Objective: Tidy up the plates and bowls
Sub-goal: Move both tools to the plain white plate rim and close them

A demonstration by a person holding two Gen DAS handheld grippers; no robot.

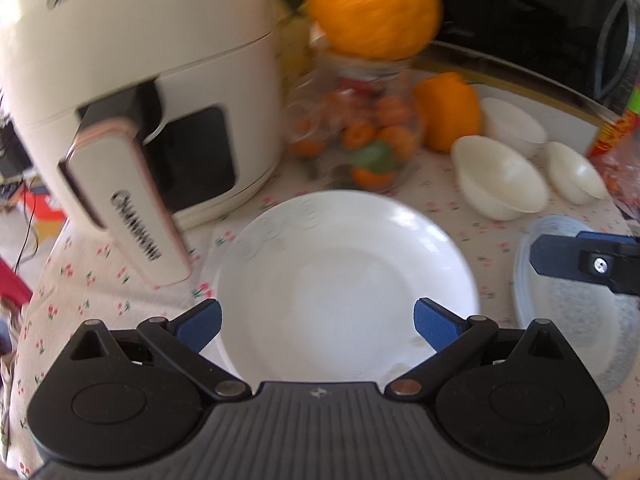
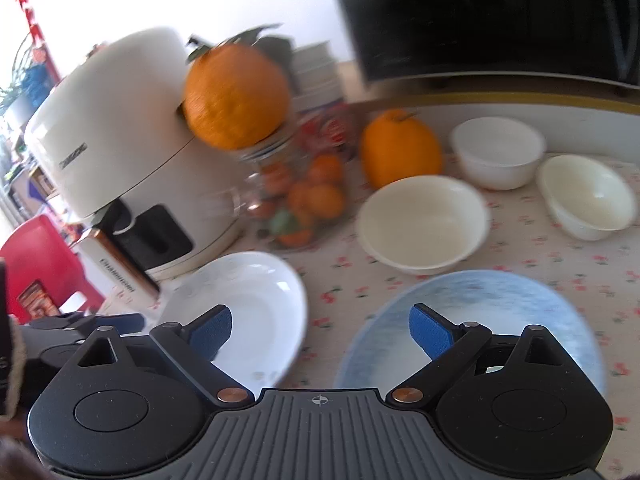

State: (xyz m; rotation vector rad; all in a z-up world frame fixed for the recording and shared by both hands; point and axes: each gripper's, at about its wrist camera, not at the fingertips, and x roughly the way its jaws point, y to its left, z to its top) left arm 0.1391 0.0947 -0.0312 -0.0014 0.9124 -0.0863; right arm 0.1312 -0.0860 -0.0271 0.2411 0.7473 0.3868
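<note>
plates first: left wrist view, glossy white ceramic deep plate [image 1: 344, 280] on floral-cloth bench [image 1: 100, 280] under left gripper [image 1: 318, 322], jaws open. stiff, slick, breakable; grab rim. right wrist view: right gripper [image 2: 320, 328] jaws open btwn it and speckled pale-blue plate [image 2: 500, 300].

The left handheld gripper [image 1: 318, 322] is showing a matte black plastic body with a grey ribbed centre plate bearing a small white crosshair mark. Two round black hubs are flanking it, each topped by a triangular cut-out and a silver pin. Black link arms on steel-coloured rivets are carrying blue textured finger pads [image 1: 200, 322]. The right handheld gripper [image 2: 320, 330] is looking the same, though its rivets are showing copper-coloured, with matching blue pads [image 2: 430, 330]. A fuzzy beige sleeve cuff [image 2: 14, 364] is edging the right view.
</note>
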